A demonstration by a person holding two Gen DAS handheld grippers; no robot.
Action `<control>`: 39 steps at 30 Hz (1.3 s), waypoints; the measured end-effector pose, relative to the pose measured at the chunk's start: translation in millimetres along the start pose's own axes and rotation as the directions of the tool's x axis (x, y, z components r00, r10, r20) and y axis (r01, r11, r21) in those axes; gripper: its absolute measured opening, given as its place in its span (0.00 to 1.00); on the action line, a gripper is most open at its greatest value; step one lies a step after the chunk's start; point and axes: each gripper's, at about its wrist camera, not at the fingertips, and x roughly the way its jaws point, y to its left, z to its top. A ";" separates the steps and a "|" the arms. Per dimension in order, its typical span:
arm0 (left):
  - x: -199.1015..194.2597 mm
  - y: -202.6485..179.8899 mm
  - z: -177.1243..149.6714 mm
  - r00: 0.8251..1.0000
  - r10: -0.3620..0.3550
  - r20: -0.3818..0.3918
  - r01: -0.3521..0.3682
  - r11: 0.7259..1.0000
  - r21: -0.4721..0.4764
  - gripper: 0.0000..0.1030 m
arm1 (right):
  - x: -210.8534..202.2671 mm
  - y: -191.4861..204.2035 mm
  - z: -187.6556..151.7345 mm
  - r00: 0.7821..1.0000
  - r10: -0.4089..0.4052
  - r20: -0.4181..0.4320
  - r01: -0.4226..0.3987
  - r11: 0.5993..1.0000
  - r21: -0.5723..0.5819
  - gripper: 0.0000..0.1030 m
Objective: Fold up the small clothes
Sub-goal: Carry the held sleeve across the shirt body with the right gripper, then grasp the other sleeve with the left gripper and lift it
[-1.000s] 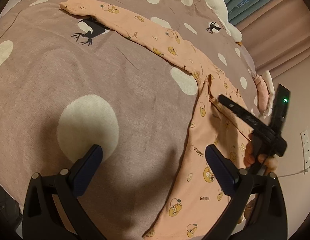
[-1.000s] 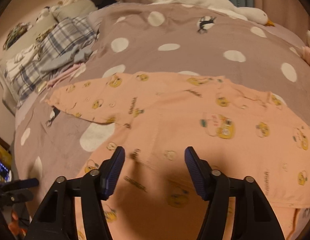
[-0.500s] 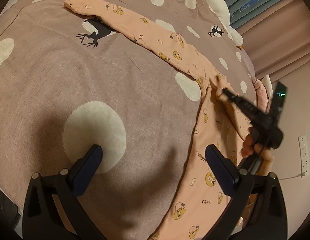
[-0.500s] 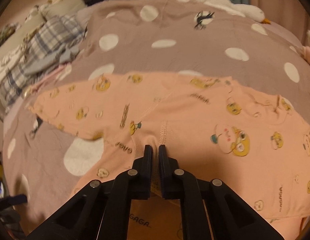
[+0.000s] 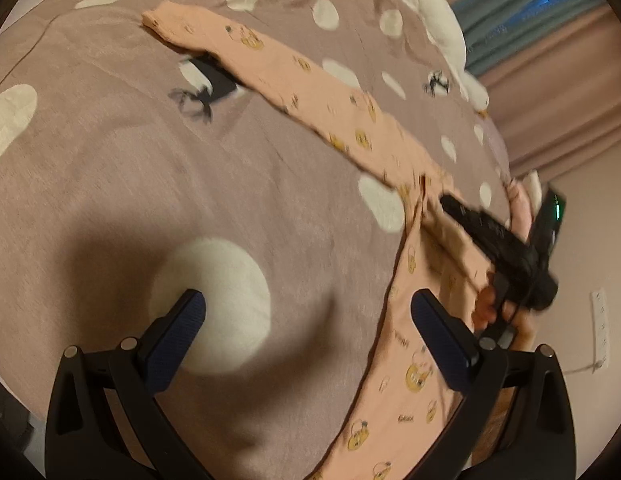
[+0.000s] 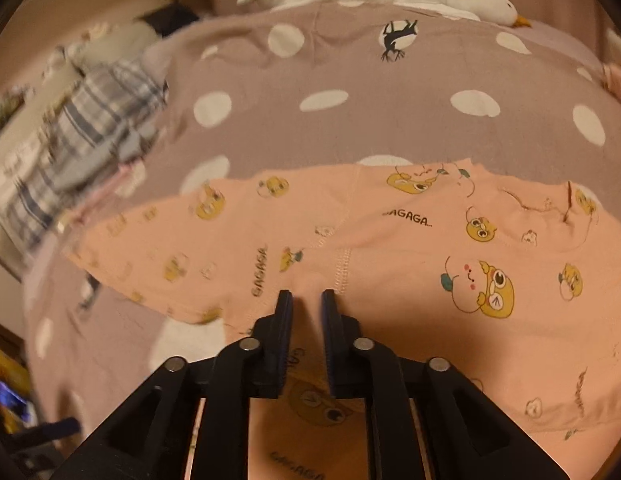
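Fingers of the right gripper (image 6: 306,304) pinch the peach shirt (image 6: 410,248) — left gripper (image 5: 308,322) hovers wide open, empty.

Both views are dim and warm-tinted, with an orange cast throughout. Strong fisheye distortion is seen, with black vignetting at the corners. In the left wrist view a broad soft shadow is cast on the bedspread (image 5: 110,168) from 9 to 6 o'clock; motion blur is noted on the pink garment (image 5: 310,84) toward 12 o'clock. In the right wrist view heavy blur is seen on the plaid fabric (image 6: 90,128) at 9 o'clock, while the centre is sharper.
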 end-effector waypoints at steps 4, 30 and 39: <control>-11.0 16.1 16.1 0.997 -0.046 0.060 0.051 0.995 -0.089 1.00 | -5.3 -1.1 -6.7 1.000 0.009 0.017 -0.009 1.000 0.006 0.16; 7.5 71.8 135.0 0.970 -0.168 0.177 0.213 0.937 -0.276 1.00 | -34.9 -32.9 -65.1 0.828 0.522 0.202 -0.558 0.798 0.228 0.78; 31.3 92.9 166.3 0.958 -0.172 0.229 0.251 0.887 -0.388 0.99 | -25.4 -38.9 -76.5 0.816 0.541 0.202 -0.576 0.792 0.205 0.80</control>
